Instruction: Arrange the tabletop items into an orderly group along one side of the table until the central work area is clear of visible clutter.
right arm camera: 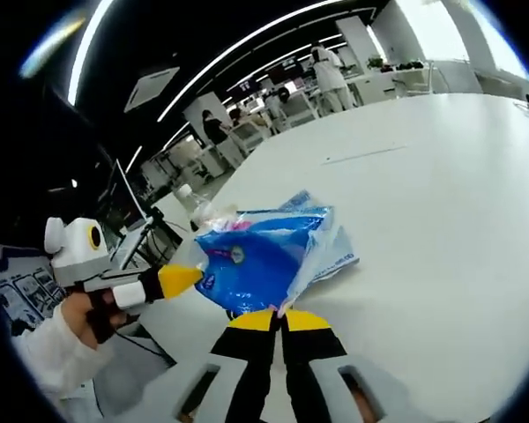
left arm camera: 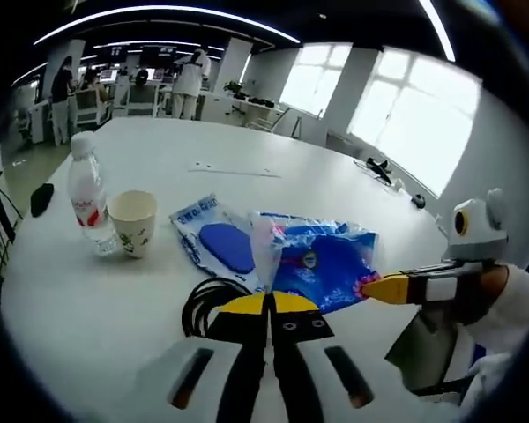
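White table (left arm camera: 159, 159) with bottle (left arm camera: 86, 196), cup (left arm camera: 132, 222), flat pouch (left arm camera: 213, 238), black cable (left arm camera: 203, 304) and blue bag (left arm camera: 322, 260). Left gripper (left arm camera: 269, 304) shut, apparently pinching the bag's near-left edge. Right gripper (right arm camera: 280, 315) shut on the bag's opposite edge. Bag stretched crosswise between both, just ahead of each tip.

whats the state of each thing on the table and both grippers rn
water bottle: upright, cap on
paper cup: upright, open top
flat blue pouch: lying flat on table
crinkled blue bag: one edge pinched up, rest resting on table
black cable: coiled, lying flat
left gripper: jaws shut on the bag's edge
right gripper: jaws shut on the bag's edge
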Motion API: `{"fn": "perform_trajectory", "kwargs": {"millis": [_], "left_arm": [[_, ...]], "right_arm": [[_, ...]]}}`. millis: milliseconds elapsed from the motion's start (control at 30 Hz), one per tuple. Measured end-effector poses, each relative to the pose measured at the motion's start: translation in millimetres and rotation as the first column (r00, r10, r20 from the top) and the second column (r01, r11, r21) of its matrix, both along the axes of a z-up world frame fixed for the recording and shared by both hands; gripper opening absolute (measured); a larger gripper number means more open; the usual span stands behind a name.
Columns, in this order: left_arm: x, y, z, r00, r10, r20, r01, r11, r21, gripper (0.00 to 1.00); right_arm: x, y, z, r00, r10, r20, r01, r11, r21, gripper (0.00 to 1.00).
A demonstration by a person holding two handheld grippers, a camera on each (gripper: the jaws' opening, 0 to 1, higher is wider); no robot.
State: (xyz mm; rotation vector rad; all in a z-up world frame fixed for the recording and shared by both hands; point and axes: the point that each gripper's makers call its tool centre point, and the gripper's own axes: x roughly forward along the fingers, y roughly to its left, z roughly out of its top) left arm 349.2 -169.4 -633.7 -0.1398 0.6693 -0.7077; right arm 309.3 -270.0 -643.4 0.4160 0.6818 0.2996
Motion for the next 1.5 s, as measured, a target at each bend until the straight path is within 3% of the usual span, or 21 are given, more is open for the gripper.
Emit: {"fn": "perform_trajectory", "kwargs": {"millis": [133,433,667,867,1000,1200,1367,1500], "left_arm": [[-1.1,-27,-9.4,1.0,0.006,-0.024,-0.006,1.0,0.015,0.0],[-1.6,-91,-9.7,0.999,0.015,-0.034,-0.015,1.0,0.007,0.0],[-4.0,-135,-8.7,1.0,0.012,0.0,-0.012,0.998,0.062,0.0],[-4.0,-171,-8.9,0.998,0.066,-0.022,-0.065,0.997,0.039,0.0],[-6.2,-198,-6.1,0.998,0.059,-0.007,-0.059,0.997,0.048,0.0],[-6.8,-209,-2.5,1.0,0.018,0.003,-0.018,0.995,0.095,0.0],[5.6,-210,-6.8,0.999,0.05,-0.006,-0.049,0.993,0.107,0.0],[7.2,-214,-10.8,0.998,0.055,-0.017,-0.053,0.992,0.11,0.0]], "right_arm": [[3,-32,-0.3,1.0,-0.005,-0.008,0.006,0.999,0.033,0.0],[3,-93,-9.4,1.0,-0.006,-0.019,0.007,0.998,0.055,0.0],[8,-139,-10.6,1.0,0.016,-0.012,-0.015,0.997,0.075,0.0],[8,-178,-5.6,0.999,0.038,-0.015,-0.036,0.995,0.09,0.0],[8,-204,-5.3,1.0,0.0,-0.001,0.0,0.993,0.12,0.0],[10,-215,-13.4,0.999,-0.041,-0.024,0.044,0.982,0.182,0.0],[12,-213,-8.9,1.0,-0.018,-0.006,0.019,0.986,0.164,0.0],[11,-215,-16.2,1.0,0.005,-0.02,-0.002,0.992,0.125,0.0]]}}
